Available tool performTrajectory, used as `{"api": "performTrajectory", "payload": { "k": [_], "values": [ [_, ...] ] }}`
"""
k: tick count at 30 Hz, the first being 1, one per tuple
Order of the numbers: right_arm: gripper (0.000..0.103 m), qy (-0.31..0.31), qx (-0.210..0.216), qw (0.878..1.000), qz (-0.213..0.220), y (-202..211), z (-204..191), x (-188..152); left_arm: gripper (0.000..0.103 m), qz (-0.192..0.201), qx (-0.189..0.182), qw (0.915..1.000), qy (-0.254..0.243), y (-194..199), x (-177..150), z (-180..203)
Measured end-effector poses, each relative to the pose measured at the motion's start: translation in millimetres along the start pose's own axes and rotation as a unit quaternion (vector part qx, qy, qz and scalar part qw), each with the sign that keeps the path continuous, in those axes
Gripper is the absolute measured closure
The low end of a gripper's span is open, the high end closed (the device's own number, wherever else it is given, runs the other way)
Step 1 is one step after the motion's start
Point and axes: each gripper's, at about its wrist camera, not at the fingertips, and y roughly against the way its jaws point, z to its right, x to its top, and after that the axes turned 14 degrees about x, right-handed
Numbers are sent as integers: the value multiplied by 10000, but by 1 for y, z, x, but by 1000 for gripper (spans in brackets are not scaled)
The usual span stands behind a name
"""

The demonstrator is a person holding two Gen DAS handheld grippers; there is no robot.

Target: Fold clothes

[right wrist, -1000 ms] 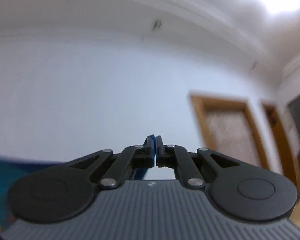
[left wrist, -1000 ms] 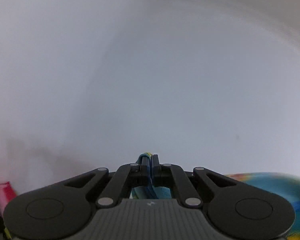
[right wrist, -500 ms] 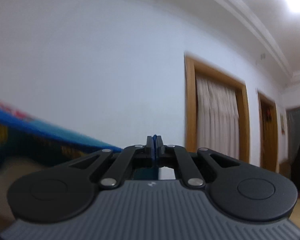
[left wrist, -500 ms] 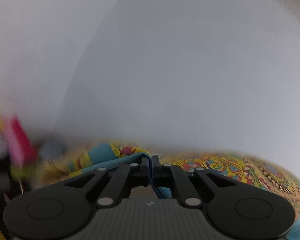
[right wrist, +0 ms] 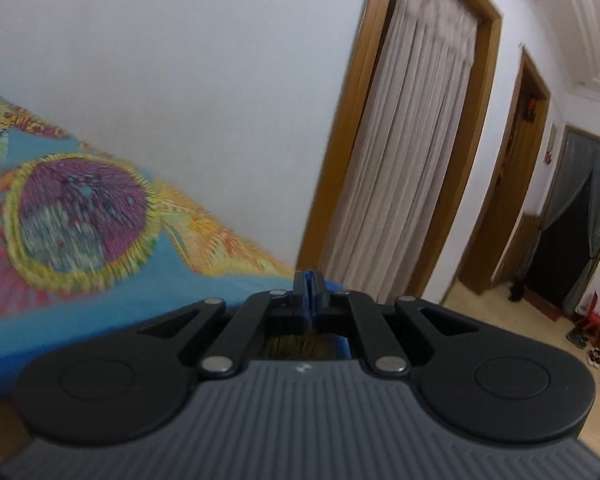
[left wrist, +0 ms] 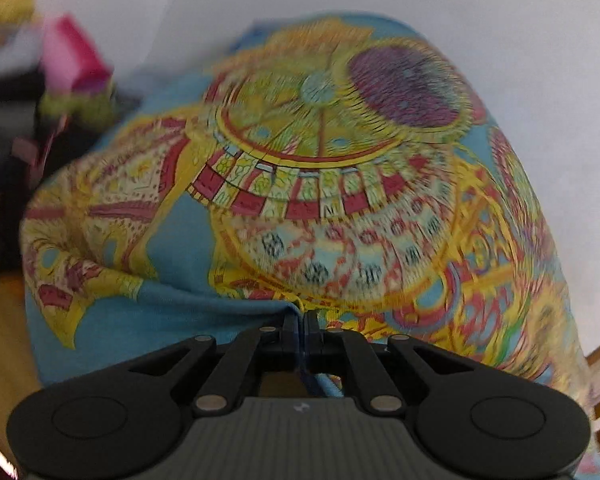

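A bright patterned cloth, blue with yellow, red and purple medallions, billows out ahead in the left wrist view. My left gripper is shut on its near edge. The same cloth shows at the left of the right wrist view, and my right gripper is shut on a blue edge of it. The cloth hangs stretched between both grippers, blurred by motion.
A pile of other clothes with a pink item lies at the far left. A white wall stands behind. A wooden door frame with a curtain and a hallway are at the right.
Both grippers have tilted down from the ceiling and wall. The cloth has swung up and spread into view ahead of the left gripper. Both stay shut on it.
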Motion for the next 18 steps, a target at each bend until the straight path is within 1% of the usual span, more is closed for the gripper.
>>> {"api": "performTrajectory", "payload": {
  "k": [3,5,8,9,10,13,16,18],
  "values": [
    [98,-132,37,9993,-338,-14,9,-23,101,-436,191,9988,77,-19,-42,-7],
    [98,-111,13,9985,-542,-18,11,-38,101,-726,317,9968,128,-32,-71,-12],
    [98,-43,33,9962,-872,-27,13,-58,101,-1145,457,9919,304,-48,-105,-19],
    [98,-30,43,9953,-971,-29,13,-62,101,-1214,530,9907,301,-49,-113,-20],
    [98,-15,37,9944,-1053,-30,12,-64,101,-1264,613,9897,282,-50,-120,-21],
    [98,27,17,9920,-1261,-31,8,-71,101,-1225,747,9894,242,-41,-133,-25],
    [98,43,-7,9901,-1405,-39,12,-61,101,-1179,811,9891,341,-30,-137,-31],
    [97,106,193,9847,-1730,-54,16,-49,101,-1159,869,9887,382,-25,-139,-34]
  ]
}}
